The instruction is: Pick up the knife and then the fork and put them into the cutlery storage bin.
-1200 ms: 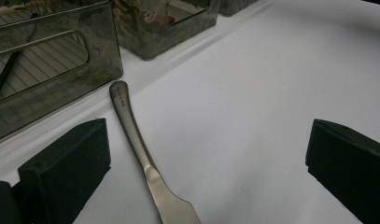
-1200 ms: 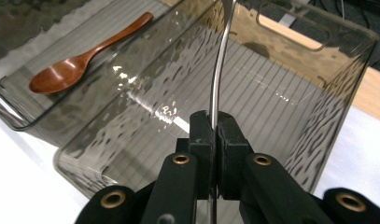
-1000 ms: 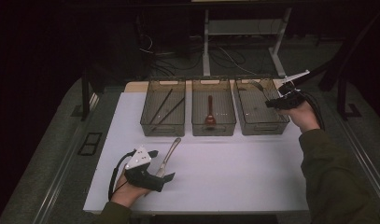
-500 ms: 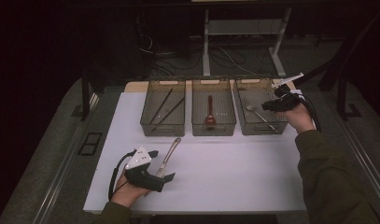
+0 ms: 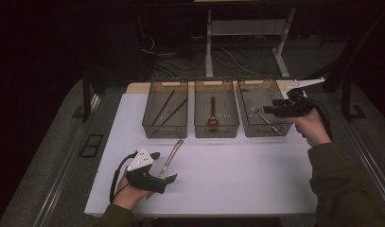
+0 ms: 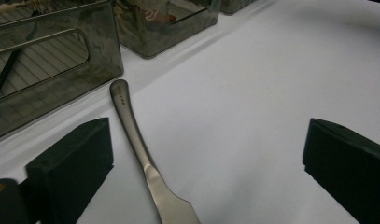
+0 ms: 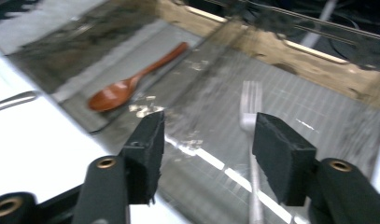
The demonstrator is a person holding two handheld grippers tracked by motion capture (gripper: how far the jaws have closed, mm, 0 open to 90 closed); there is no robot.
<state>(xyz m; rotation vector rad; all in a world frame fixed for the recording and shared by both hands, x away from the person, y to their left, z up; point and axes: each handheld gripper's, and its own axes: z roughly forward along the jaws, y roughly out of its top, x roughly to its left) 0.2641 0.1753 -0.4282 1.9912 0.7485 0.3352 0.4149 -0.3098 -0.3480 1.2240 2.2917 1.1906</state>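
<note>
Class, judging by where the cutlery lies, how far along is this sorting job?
Done: chopsticks, wooden spoon and fork each lie in a bin. In hand: the open left gripper straddles the butter knife on the table. Left: grasping it and binning it. The right gripper hovers open above the fork's bin.

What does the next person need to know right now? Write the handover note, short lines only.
Left gripper: open, low over the white table, jaws either side of the butter knife, not closed on it.
Right gripper: open, empty, held above the right bin, with the fork below its jaws.
Bins: left bin holds dark chopsticks; middle bin holds a wooden spoon; the fork lies in the right bin.
Done: chopsticks, spoon and fork are binned.
Left: the knife lies loose on the table; probably grasp it and put it in a bin.
</note>
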